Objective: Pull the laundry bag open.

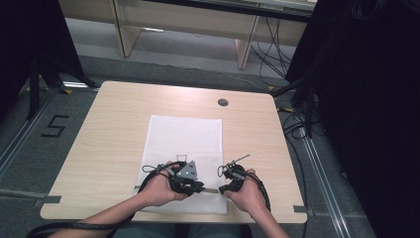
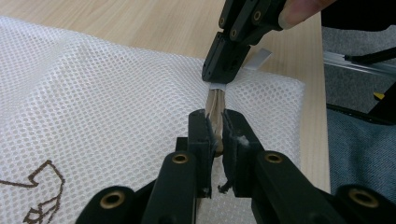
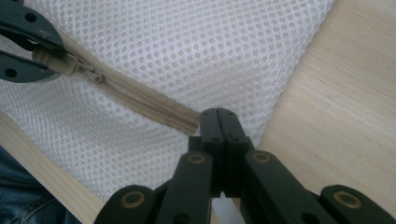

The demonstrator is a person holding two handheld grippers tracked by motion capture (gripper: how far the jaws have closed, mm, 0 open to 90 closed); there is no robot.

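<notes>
A white mesh bag (image 1: 185, 136) lies flat in the middle of the wooden table (image 1: 109, 148). A beige zipper (image 3: 140, 98) runs along its near edge. My left gripper (image 2: 215, 128) is shut on the beige zipper pull (image 3: 53, 61), and it sits at the bag's near edge (image 1: 199, 188) in the high view. My right gripper (image 3: 218, 115) is shut on the end of the zipper tape at the bag's near right corner (image 1: 222, 190). The two grippers sit close together, tips facing each other. A brown printed mark (image 2: 42, 191) shows on the mesh.
A round cable hole (image 1: 223, 102) lies in the table beyond the bag. The table's front edge is just under the hands. Black curtains and cables (image 1: 297, 124) stand to the right. A "5" (image 1: 53, 126) is marked on the floor at left.
</notes>
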